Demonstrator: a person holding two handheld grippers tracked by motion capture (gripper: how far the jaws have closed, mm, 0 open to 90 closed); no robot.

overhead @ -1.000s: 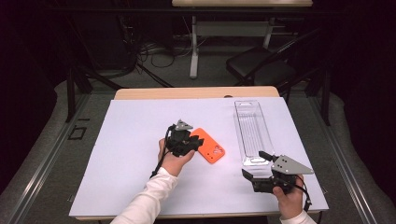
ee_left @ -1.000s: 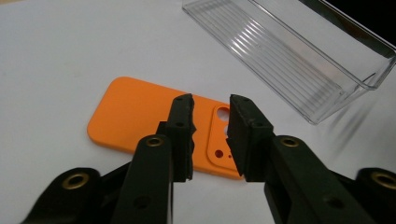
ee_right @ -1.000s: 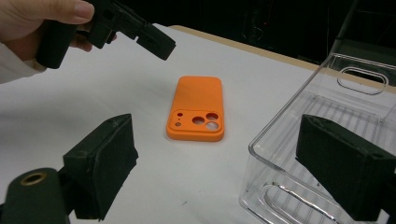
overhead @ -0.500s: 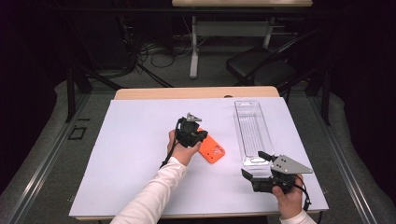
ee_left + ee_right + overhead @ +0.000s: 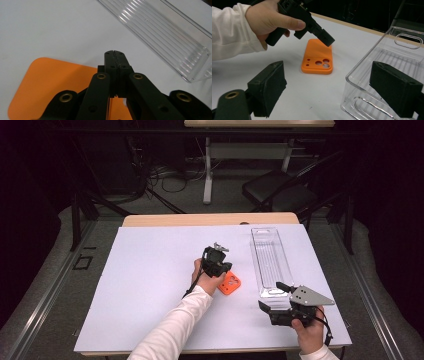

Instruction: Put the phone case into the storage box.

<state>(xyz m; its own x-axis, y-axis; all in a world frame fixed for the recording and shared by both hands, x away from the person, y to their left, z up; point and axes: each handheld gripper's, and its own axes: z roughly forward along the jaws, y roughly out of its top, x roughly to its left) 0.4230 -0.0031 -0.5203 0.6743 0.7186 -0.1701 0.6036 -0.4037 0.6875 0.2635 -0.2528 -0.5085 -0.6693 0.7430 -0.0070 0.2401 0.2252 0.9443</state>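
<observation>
While the high view set out the whole white table (image 5: 150, 285), it hid most of the orange phone case (image 5: 230, 283) behind the left hand (image 5: 207, 279); the right gripper view gave the case in full (image 5: 318, 57), lying flat on the table, camera cut-outs near its closer end. From the left gripper view came the detail nobody else had: the left gripper (image 5: 115, 53) with its two black jaws pressed together, a thin seam between them, nothing caught in there. Those jaws had just been closing, and they were clenched empty, poised over the far edge of the case (image 5: 50, 82). Whether the tips touched it I could not tell; in the right gripper view they hung just above its far end (image 5: 329, 40).

No brand, label or writing could be read on anything.

Over at the table's near right corner, the right gripper (image 5: 277, 296) stood with its jaws spread wide, holding nothing, one pad (image 5: 268, 85) over bare table, the other (image 5: 394, 85) in front of the clear plastic tray (image 5: 362, 72). That tray (image 5: 270, 257) lay lengthwise, just beside the case and apart from it.
</observation>
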